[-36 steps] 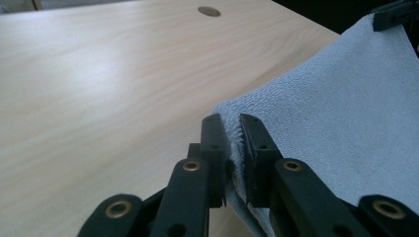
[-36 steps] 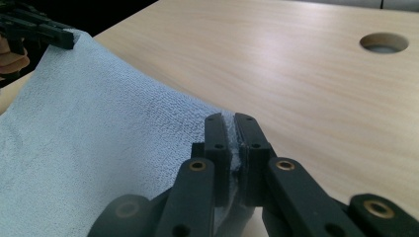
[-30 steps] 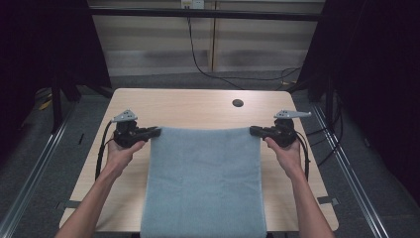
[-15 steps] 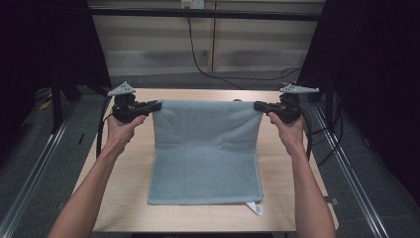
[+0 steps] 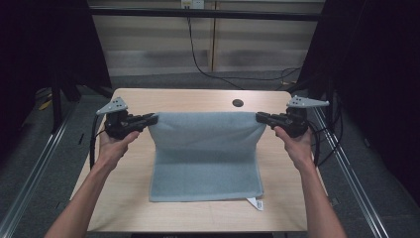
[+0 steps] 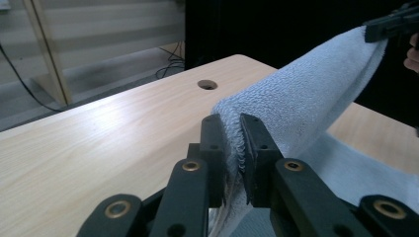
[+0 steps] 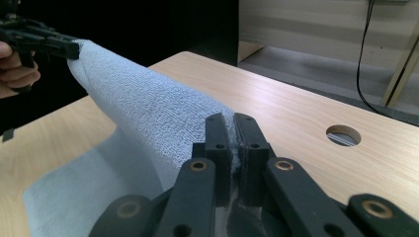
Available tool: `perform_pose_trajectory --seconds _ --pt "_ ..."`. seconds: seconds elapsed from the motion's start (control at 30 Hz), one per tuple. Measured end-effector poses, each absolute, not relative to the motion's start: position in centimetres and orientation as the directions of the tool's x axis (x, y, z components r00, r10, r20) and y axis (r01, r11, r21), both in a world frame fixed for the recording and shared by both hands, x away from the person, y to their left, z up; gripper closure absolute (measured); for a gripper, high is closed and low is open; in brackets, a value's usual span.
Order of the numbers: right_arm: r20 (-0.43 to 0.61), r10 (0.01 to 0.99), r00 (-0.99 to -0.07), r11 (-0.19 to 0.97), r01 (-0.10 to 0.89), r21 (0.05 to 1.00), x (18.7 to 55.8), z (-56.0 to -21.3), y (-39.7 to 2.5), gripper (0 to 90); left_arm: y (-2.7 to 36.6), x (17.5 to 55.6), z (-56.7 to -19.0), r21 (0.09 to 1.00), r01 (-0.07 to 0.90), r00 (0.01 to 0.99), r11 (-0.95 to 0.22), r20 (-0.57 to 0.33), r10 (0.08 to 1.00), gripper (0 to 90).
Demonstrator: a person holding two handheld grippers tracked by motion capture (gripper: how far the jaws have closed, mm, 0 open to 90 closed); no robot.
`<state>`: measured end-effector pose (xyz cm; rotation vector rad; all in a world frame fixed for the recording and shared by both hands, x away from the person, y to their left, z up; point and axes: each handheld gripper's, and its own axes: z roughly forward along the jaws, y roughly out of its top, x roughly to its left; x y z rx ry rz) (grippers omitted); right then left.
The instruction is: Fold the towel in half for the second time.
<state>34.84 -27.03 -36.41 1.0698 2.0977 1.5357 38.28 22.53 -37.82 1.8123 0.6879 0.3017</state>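
A light blue towel (image 5: 205, 158) hangs stretched between my two grippers, its top edge lifted above the wooden table (image 5: 193, 99) and its lower half lying flat toward the front edge. My left gripper (image 5: 153, 119) is shut on the towel's top left corner (image 6: 232, 143). My right gripper (image 5: 259, 117) is shut on the top right corner (image 7: 233, 133). A white label (image 5: 256, 203) sticks out at the towel's near right corner. In the left gripper view the other gripper (image 6: 390, 24) pinches the far end of the towel.
A round cable hole (image 5: 237, 103) sits in the table's far right part. Black cables trail from both grippers. Dark frame rails run along both sides of the table, and a pale wall panel stands behind it.
Both grippers have raised the towel's far edge and drawn it toward the person, so the cloth lies farther back on the table with its near edge and white label now on the tabletop.
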Motion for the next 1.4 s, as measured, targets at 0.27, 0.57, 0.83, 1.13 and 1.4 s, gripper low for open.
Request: perform_pose_trajectory --seconds 0.27,0.57,0.83,1.13,1.4 --pt "0.156 0.697 -0.7 0.17 0.373 0.912 31.3 -37.6 -26.9 86.0 23.1 35.0 -38.9 0.931 0.289 0.827 -0.224 -0.124 0.549 81.0" --pt "0.193 0.67 -0.717 0.155 0.389 0.908 27.8 -39.2 -27.1 85.7 23.7 31.4 -40.7 0.918 0.327 0.843 -0.223 -0.177 0.507 79.9" --pt "0.211 0.663 -0.718 0.212 0.451 0.867 25.1 -42.7 -26.7 83.8 23.8 29.4 -43.9 0.882 0.371 0.848 -0.291 -0.195 0.493 79.2" --pt "0.254 0.649 -0.718 0.235 0.506 0.83 23.2 -45.2 -26.7 80.3 24.2 27.5 -46.4 0.846 0.42 0.852 -0.329 -0.243 0.464 73.5" --pt "0.306 0.63 -0.714 0.204 0.532 0.822 21.7 -45.7 -27.0 68.1 23.8 25.2 -46.9 0.837 0.437 0.861 -0.33 -0.284 0.421 56.4"
